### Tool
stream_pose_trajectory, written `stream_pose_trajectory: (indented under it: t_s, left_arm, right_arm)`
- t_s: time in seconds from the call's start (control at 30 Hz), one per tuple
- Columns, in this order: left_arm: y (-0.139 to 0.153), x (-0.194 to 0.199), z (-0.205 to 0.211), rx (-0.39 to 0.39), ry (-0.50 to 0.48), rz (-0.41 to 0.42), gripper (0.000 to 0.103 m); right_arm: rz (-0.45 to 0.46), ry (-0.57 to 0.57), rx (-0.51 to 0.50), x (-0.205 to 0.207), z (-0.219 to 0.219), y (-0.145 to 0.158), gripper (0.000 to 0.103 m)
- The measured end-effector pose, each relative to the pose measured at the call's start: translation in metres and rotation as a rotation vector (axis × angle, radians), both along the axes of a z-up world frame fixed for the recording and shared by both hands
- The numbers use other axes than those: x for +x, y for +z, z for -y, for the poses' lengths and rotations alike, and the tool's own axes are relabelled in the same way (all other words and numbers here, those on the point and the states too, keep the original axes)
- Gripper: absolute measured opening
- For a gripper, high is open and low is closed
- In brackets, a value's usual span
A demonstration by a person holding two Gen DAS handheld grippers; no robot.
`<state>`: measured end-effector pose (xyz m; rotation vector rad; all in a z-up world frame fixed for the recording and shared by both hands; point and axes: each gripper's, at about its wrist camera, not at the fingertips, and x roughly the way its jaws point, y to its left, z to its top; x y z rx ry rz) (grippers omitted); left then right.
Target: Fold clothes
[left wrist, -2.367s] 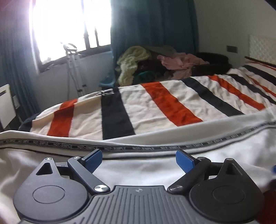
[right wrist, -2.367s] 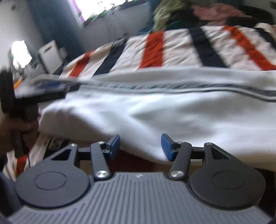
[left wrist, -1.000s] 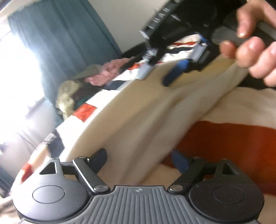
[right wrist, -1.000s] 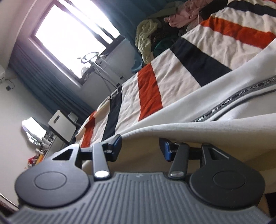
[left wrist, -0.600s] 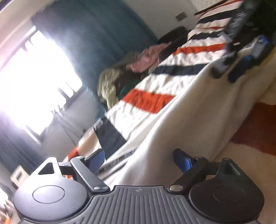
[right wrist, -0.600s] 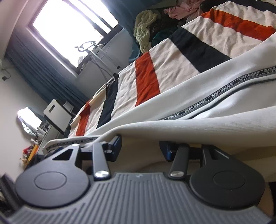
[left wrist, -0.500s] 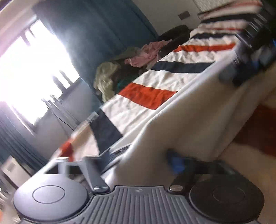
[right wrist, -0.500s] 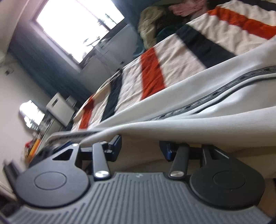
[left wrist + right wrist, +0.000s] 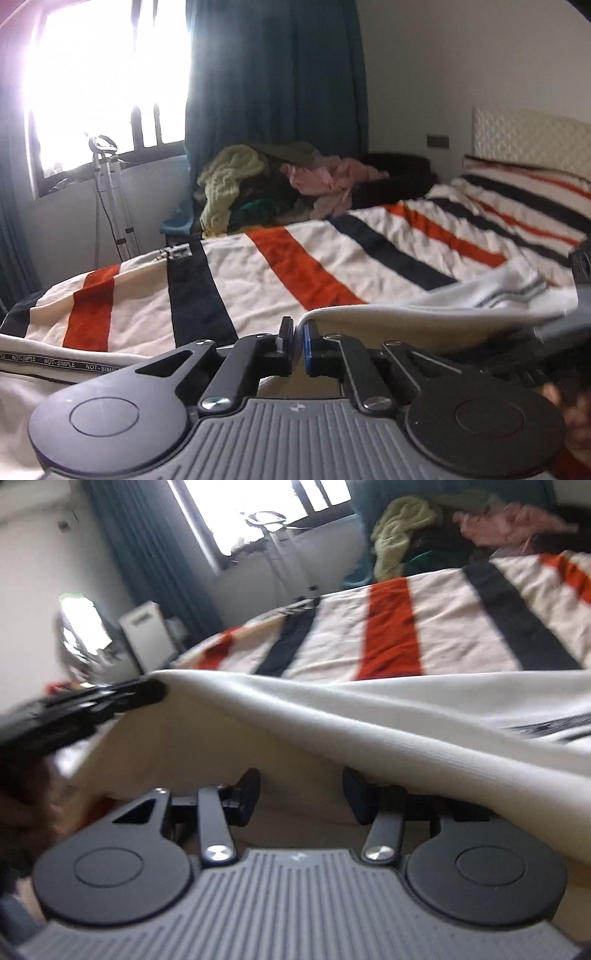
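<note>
White garment (image 9: 424,325) stretches lengthwise between both hands: left gripper (image 9: 298,341) pinched tight on its corner edge, right gripper (image 9: 301,794) half-open under the fold, grip unclear

Blown-out daylight from the window (image 9: 99,81) backlights the dim room; fisheye edges bend, and the right-wrist view is motion-blurred.

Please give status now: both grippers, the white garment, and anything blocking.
Left gripper shut on white garment edge. Right gripper part open under the cloth, grip unclear. Garment lifted above the striped bed cover. Nothing blocking.
</note>
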<state>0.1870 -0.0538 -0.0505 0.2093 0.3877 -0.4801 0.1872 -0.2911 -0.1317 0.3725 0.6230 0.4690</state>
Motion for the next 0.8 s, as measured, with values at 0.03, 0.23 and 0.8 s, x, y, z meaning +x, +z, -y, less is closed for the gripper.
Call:
stream_pose_trajectory:
  t_s: [0.03, 0.23, 0.8]
  left_arm:
    - [0.003, 0.0, -0.001, -0.014, 0.003, 0.007, 0.006]
    - [0.014, -0.002, -0.009, -0.09, 0.01, 0.035, 0.005]
    - [0.029, -0.008, -0.023, -0.183, 0.02, 0.07, 0.005]
  right_arm:
    - [0.016, 0.037, -0.006, -0.002, -0.005, 0.001, 0.053]
    - [0.045, 0.028, -0.176, -0.002, -0.026, -0.002, 0.05]
    - [0.047, -0.116, -0.111, 0.006, 0.005, 0.008, 0.052]
